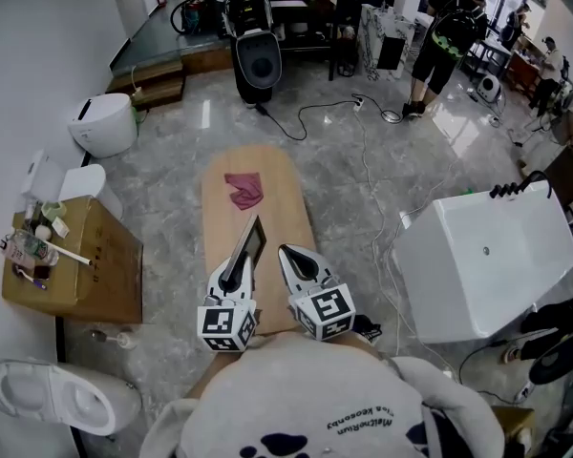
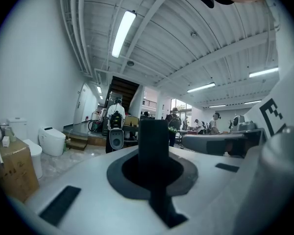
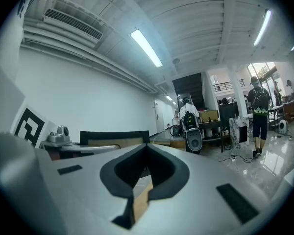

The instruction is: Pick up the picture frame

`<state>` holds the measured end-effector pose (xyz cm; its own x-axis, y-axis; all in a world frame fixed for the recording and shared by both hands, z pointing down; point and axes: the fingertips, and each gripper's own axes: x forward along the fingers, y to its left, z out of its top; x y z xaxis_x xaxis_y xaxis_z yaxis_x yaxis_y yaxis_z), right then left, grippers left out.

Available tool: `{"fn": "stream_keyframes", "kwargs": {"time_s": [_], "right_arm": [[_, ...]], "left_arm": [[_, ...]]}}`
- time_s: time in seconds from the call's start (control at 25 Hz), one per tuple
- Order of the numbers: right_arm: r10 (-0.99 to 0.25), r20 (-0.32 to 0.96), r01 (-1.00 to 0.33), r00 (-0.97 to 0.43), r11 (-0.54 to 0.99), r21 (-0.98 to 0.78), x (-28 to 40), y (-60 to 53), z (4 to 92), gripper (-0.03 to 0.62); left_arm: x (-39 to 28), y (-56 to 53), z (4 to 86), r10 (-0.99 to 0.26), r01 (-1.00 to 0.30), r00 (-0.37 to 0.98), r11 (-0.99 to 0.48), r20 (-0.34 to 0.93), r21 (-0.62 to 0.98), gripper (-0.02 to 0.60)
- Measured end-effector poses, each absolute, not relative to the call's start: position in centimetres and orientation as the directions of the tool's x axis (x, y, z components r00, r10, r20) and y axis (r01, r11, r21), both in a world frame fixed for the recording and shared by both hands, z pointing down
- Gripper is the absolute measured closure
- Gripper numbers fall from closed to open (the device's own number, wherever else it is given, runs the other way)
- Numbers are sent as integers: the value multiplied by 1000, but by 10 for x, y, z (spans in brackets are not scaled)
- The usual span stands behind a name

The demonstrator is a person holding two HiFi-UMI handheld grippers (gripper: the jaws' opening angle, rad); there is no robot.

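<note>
L gripper [image 1: 232,277] clenched on picture frame [image 1: 251,239], held edge-on, long axis running fwd from its jaws, over wooden table [image 1: 279,175]; R gripper [image 1: 288,256] closed, empty, just beside frame's right.

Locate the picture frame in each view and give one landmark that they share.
Head view: the picture frame stands tilted at centre over the wooden table, clamped in the left tongs.
Left gripper view: a dark upright bar at centre, between the jaws.
Right gripper view: a dark-edged panel left of centre.
Shared landmark: the black speaker on the floor.
</note>
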<state>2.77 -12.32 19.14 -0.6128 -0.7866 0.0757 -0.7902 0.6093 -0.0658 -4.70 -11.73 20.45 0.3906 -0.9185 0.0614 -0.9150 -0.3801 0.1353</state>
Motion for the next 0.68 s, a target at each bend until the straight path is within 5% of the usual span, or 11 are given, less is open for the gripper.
{"fn": "stream_keyframes", "kwargs": {"time_s": [0.68], "right_arm": [[-781, 80, -785, -619, 613, -84, 43, -121, 204, 585]], "left_arm": [[-36, -109, 213, -924, -921, 378, -370, 57, 119, 565]]}}
